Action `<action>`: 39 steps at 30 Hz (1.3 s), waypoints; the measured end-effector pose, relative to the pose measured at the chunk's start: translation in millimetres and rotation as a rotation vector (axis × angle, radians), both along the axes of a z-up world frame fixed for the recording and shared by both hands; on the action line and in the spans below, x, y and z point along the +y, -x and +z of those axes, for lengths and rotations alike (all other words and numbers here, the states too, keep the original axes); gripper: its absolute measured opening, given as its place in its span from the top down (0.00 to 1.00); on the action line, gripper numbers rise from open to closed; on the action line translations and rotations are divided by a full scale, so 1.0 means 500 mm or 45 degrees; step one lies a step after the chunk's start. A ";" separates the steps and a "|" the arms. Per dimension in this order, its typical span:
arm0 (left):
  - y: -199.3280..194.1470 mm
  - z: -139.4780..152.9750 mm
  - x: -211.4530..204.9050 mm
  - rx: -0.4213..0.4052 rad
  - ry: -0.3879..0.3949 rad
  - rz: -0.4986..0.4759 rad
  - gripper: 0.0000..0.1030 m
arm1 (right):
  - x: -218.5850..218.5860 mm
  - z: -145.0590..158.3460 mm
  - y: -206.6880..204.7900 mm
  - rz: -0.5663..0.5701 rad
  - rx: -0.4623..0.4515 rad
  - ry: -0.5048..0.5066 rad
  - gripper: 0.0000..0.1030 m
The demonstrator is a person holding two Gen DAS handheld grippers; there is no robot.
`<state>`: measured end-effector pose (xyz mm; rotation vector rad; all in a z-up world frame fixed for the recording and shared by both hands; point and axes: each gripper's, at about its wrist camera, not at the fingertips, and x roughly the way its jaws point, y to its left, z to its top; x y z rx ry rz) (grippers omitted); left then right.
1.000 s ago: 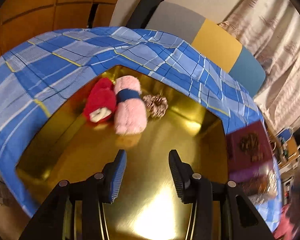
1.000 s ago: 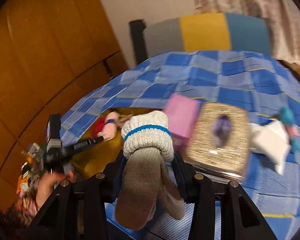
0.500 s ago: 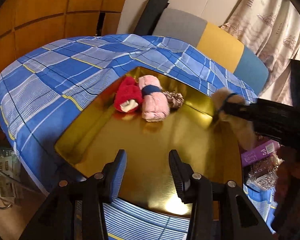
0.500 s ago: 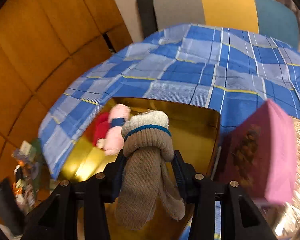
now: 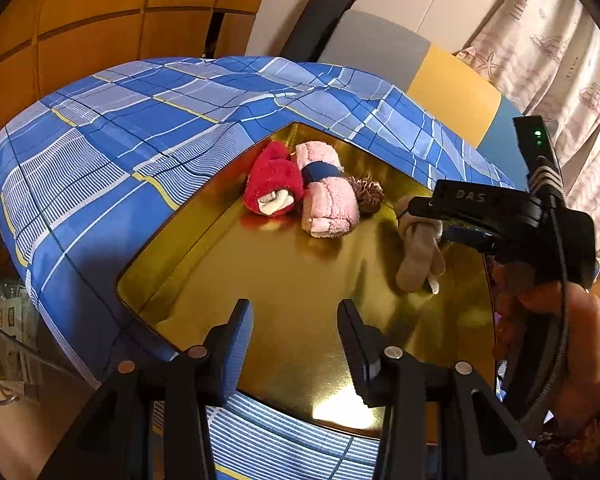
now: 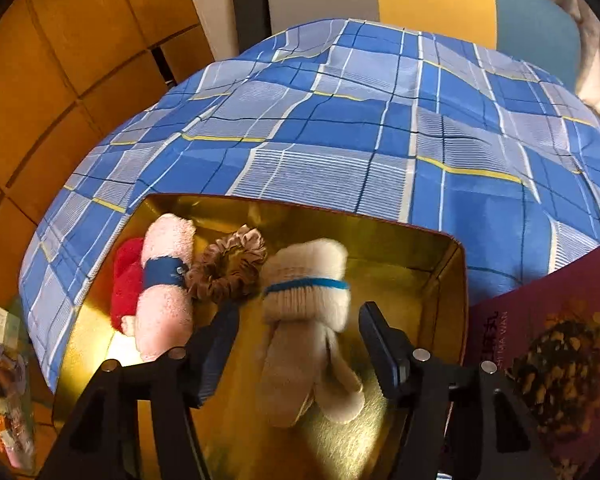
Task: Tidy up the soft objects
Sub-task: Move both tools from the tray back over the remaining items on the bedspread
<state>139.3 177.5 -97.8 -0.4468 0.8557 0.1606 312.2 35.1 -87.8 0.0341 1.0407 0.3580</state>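
In the left wrist view, the left gripper (image 5: 296, 332) hovers with its jaws spread and nothing between them, above the near edge of the gold tray (image 5: 188, 216), which sits on the blue plaid bedspread (image 5: 100, 152). At the tray's far end lie a red fuzzy roll (image 5: 274, 180), touching a pink rolled towel (image 5: 328, 196) bound with a blue band, and just right of that a brown scrunchie (image 5: 368, 194). Further right, the beige mitten (image 5: 420, 252) hangs down onto the tray floor under the right gripper (image 5: 440, 216), though this view does not settle whether the jaws still pinch it. In the right wrist view, the right gripper (image 6: 296, 344) has its jaws parted wider than the mitten (image 6: 304, 320), with a gap showing on each side, so it looks released. The mitten is slightly blurred and lies inside the tray (image 6: 444, 280), its cuff just beside the scrunchie (image 6: 228, 272). It looks light, limp and compressible, unlikely to slip or break; the thick ribbed cuff seems the firmest place to take hold. A maroon box (image 6: 548, 340) stands right of the tray.
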 end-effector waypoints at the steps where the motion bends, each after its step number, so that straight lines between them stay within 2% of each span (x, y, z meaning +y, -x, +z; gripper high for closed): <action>1: 0.000 -0.001 -0.001 -0.001 0.002 -0.004 0.57 | -0.003 0.003 0.004 0.007 0.004 -0.017 0.36; 4: -0.001 -0.002 -0.002 -0.002 0.031 -0.014 0.57 | -0.020 0.032 0.034 0.008 -0.034 -0.060 0.34; 10: -0.001 -0.007 -0.030 0.006 0.044 -0.068 0.57 | -0.056 0.123 0.147 0.114 -0.167 -0.150 0.30; 14: 0.005 0.005 -0.067 -0.029 0.021 -0.140 0.57 | -0.113 0.200 0.251 0.163 -0.346 -0.164 0.28; 18: 0.016 0.021 -0.120 -0.083 0.008 -0.249 0.57 | -0.202 0.252 0.330 0.103 -0.537 -0.131 0.18; 21: 0.029 0.039 -0.169 -0.133 -0.008 -0.358 0.57 | -0.291 0.263 0.371 0.008 -0.596 -0.104 0.16; 25: 0.051 0.054 -0.235 -0.169 -0.038 -0.476 0.57 | -0.436 0.235 0.396 -0.188 -0.540 -0.075 0.16; 31: 0.085 0.055 -0.344 -0.159 -0.036 -0.645 0.57 | -0.635 0.151 0.411 -0.450 -0.338 -0.095 0.16; 39: 0.124 0.043 -0.484 -0.100 -0.044 -0.909 0.57 | -0.801 -0.003 0.432 -0.606 -0.080 -0.015 0.16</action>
